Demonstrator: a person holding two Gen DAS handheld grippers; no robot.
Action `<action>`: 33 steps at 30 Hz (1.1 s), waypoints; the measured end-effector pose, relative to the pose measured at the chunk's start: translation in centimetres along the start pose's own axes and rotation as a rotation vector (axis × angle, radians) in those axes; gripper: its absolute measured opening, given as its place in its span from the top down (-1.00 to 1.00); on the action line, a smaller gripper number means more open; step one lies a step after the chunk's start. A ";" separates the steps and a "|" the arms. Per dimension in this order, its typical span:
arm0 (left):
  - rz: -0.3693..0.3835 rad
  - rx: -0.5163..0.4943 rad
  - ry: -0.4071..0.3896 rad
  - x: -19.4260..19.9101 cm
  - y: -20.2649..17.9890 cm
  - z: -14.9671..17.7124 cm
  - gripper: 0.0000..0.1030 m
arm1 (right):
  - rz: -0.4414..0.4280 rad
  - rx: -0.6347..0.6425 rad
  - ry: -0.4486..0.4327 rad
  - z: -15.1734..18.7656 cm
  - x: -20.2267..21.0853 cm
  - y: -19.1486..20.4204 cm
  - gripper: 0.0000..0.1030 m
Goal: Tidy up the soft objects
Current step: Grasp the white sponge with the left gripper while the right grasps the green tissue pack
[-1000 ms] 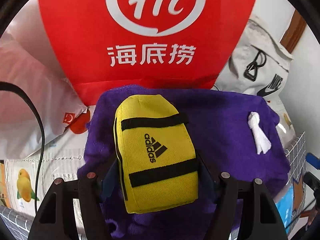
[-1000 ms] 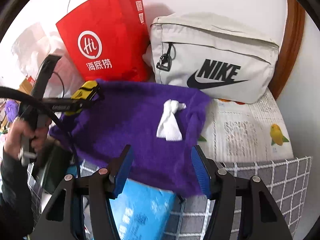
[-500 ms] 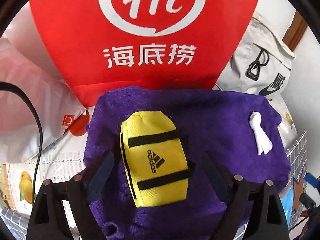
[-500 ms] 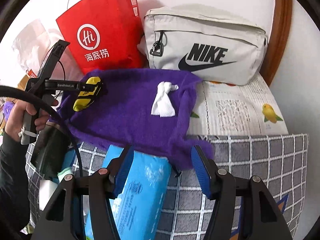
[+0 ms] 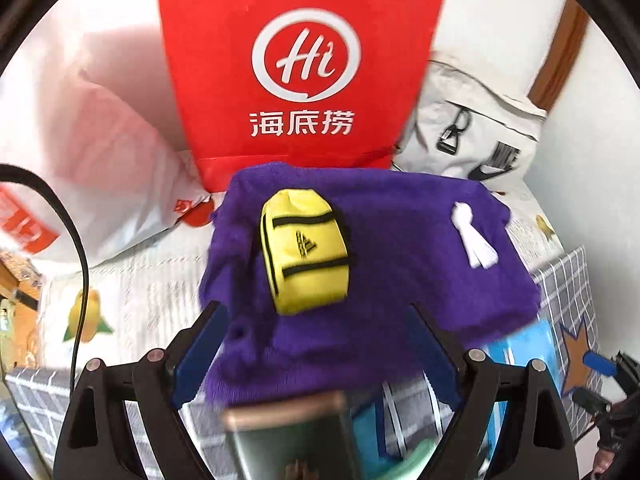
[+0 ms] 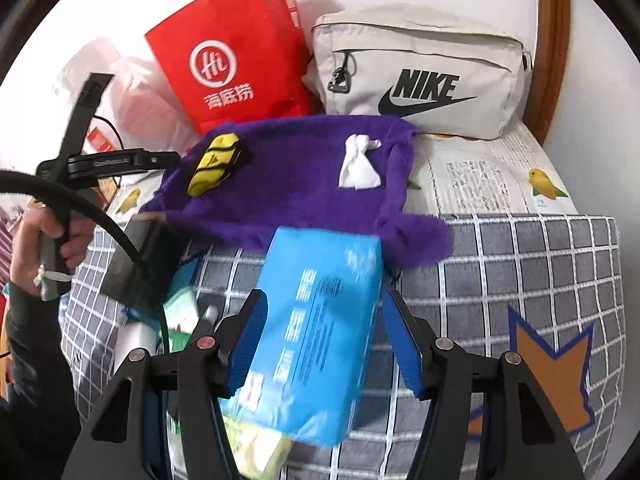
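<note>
A small yellow Adidas pouch (image 5: 306,252) lies on a purple fuzzy cloth (image 5: 400,280), left of a knotted white cloth (image 5: 474,238). My left gripper (image 5: 316,344) is open and empty, pulled back from the pouch. In the right wrist view the pouch (image 6: 212,164) and white cloth (image 6: 358,164) rest on the purple cloth (image 6: 296,188). My right gripper (image 6: 324,340) is open, its blue pads either side of a blue tissue pack (image 6: 316,328), apparently without touching it.
A red paper bag (image 6: 236,52) and a beige Nike bag (image 6: 420,76) stand behind the cloth against the wall. A white plastic bag (image 5: 92,152) lies at left. A dark box (image 6: 140,260) and small items lie on the grey checked blanket (image 6: 520,272).
My left gripper opened, let go of the yellow pouch onto the purple cloth and drew back. My right gripper moved back and down over the blue tissue pack.
</note>
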State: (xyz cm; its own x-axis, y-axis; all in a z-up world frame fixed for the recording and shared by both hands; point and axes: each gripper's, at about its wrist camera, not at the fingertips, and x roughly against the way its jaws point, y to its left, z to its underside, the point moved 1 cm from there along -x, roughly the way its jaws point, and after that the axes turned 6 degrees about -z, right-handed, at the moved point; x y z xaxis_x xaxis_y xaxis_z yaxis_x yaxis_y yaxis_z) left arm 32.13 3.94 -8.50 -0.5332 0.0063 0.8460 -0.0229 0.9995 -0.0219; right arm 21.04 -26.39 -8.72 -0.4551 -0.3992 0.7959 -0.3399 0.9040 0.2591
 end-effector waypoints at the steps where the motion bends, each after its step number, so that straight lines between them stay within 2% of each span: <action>1: -0.004 -0.005 -0.011 0.8 0.0 0.7 -0.73 | 0.008 0.011 -0.012 0.6 0.7 0.5 -0.16; 7: 0.023 0.002 -0.045 5.1 0.4 5.8 -0.73 | -0.022 0.022 -0.041 3.3 3.7 2.2 -0.18; 14: 0.024 -0.006 -0.063 9.4 -0.4 12.0 -0.73 | -0.054 0.000 -0.043 8.2 4.6 3.9 -0.60; 16: 0.026 0.004 -0.064 10.0 -0.4 13.7 -0.73 | -0.053 -0.004 -0.015 9.8 3.5 4.3 -0.62; 20: 0.035 0.035 -0.053 10.4 -0.2 16.7 -0.73 | -0.047 -0.035 0.037 11.9 0.7 4.8 -0.62; 27: 0.028 0.048 -0.005 9.2 -0.3 20.3 -0.73 | -0.015 -0.051 0.062 12.6 -2.0 5.9 -0.64; 30: 0.013 0.055 0.014 8.6 -0.3 21.3 -0.73 | 0.009 -0.045 0.066 12.8 -2.8 6.4 -0.79; 33: 0.027 0.068 0.034 7.9 -0.3 21.8 -0.73 | 0.032 -0.046 0.069 12.9 -3.9 6.8 -0.80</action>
State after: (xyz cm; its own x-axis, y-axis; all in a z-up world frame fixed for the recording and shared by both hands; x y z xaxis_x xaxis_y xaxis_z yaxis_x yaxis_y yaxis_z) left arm 9.48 3.03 -13.47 -0.5055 0.0356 0.8621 -0.0669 0.9945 -0.0803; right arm 9.93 -20.67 -17.11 -0.4068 -0.3604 0.8394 -0.2872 0.9228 0.2569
